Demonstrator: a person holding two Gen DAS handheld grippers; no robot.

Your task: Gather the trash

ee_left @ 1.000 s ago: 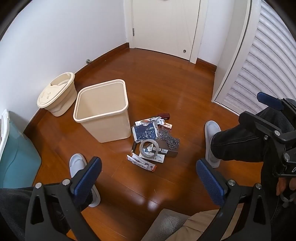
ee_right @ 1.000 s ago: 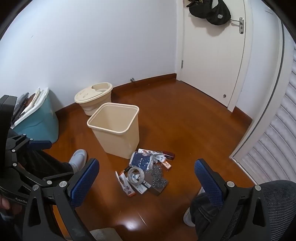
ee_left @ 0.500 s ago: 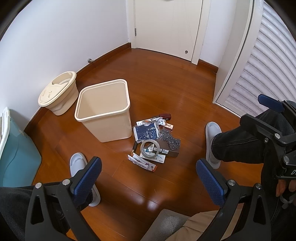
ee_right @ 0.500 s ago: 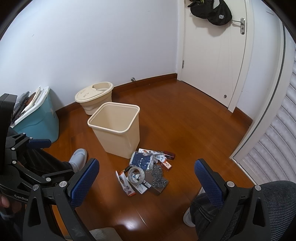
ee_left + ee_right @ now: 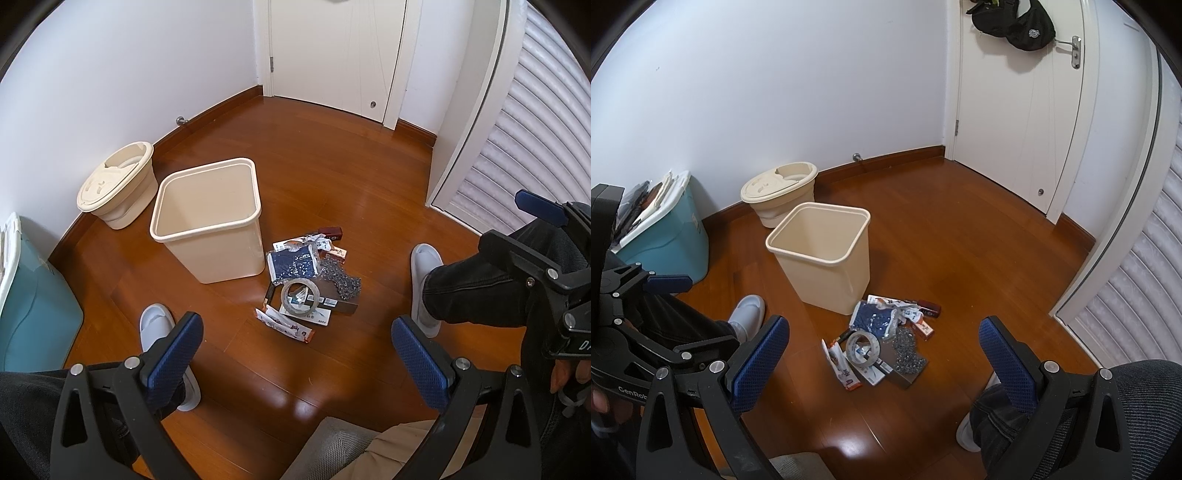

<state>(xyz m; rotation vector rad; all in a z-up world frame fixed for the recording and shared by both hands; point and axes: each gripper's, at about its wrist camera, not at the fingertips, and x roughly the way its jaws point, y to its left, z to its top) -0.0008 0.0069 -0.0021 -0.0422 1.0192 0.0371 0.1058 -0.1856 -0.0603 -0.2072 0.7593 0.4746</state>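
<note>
- Cream plastic bin (image 5: 210,221) stands open-topped on the wooden floor (image 5: 332,177), with nothing visible inside it.
- Just beside the bin's near right corner lies the trash pile (image 5: 308,280), all of it on the floor and outside the bin.
- In the pile: a tape roll (image 5: 299,291) lying flat, a dark blue packet (image 5: 293,260) behind it, a grey crumpled mesh (image 5: 341,278) to its right, a red-brown small box (image 5: 330,232) at the far edge, and a printed wrapper (image 5: 284,326) at the near edge.
- Left gripper (image 5: 295,354) hovers above the floor, well apart from the pile, its blue-padded jaws spread wide with nothing between them.
- Right gripper (image 5: 882,362) is likewise held high with jaws wide apart and nothing in them; the pile shows between its fingers (image 5: 759,363).
- A round cream lidded bucket (image 5: 116,190) sits behind the bin by the wall, and a teal container (image 5: 670,243) stands further left.
- Two feet in pale slippers (image 5: 424,288) rest on the floor either side of the pile.
</note>
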